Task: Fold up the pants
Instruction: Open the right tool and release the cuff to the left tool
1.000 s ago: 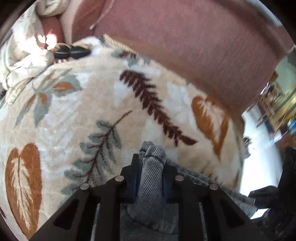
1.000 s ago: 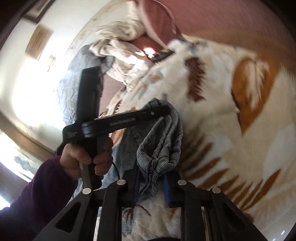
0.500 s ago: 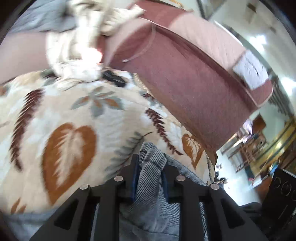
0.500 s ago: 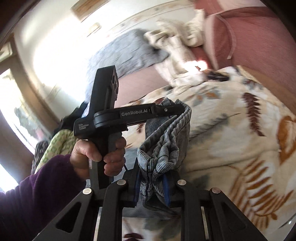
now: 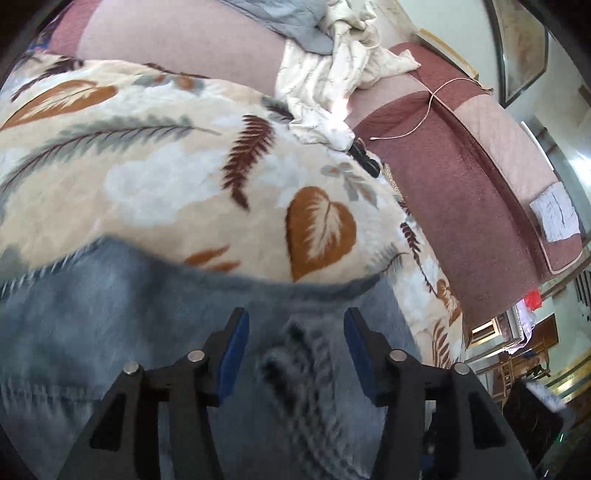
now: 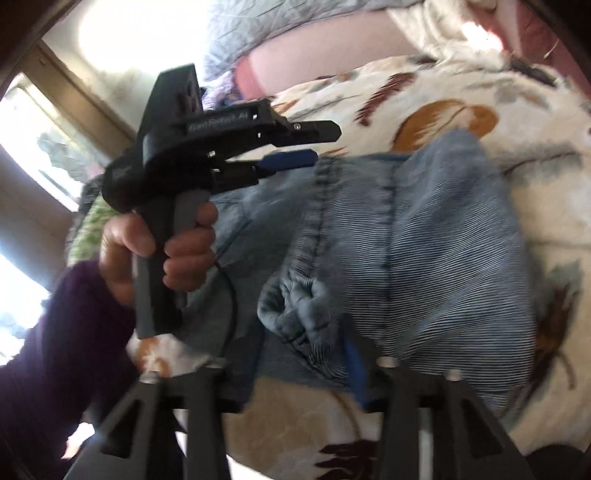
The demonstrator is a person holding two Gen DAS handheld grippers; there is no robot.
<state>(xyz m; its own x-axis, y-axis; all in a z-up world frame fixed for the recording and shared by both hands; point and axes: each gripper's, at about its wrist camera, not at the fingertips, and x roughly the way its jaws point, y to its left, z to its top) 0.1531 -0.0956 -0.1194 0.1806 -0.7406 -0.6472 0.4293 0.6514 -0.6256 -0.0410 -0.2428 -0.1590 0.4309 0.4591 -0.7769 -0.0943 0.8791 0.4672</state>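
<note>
Blue jeans (image 5: 110, 314) lie folded over on a leaf-patterned blanket (image 5: 147, 166). My left gripper (image 5: 295, 332) hovers just above them with its jaws opening; the blue pads (image 5: 232, 354) stand apart and touch no cloth. From the right wrist view the jeans (image 6: 424, 240) show a bunched hem lying between the fingers of my right gripper (image 6: 303, 354), whose jaws are also opening and not pressing it. A hand (image 6: 177, 251) holds the left gripper (image 6: 325, 144) above the jeans' left edge, its fingers apart and empty.
A maroon padded sofa back (image 5: 461, 184) runs along the blanket's right side. Crumpled white cloth (image 5: 332, 74) and a grey quilt (image 5: 280, 22) lie at the far end, with a small black object (image 5: 364, 158) beside them. A bright window (image 6: 29, 147) is at the left.
Both grippers held a bunched end of the jeans before; now both have opened and let it go. The carried end lies down on the rest of the jeans.
</note>
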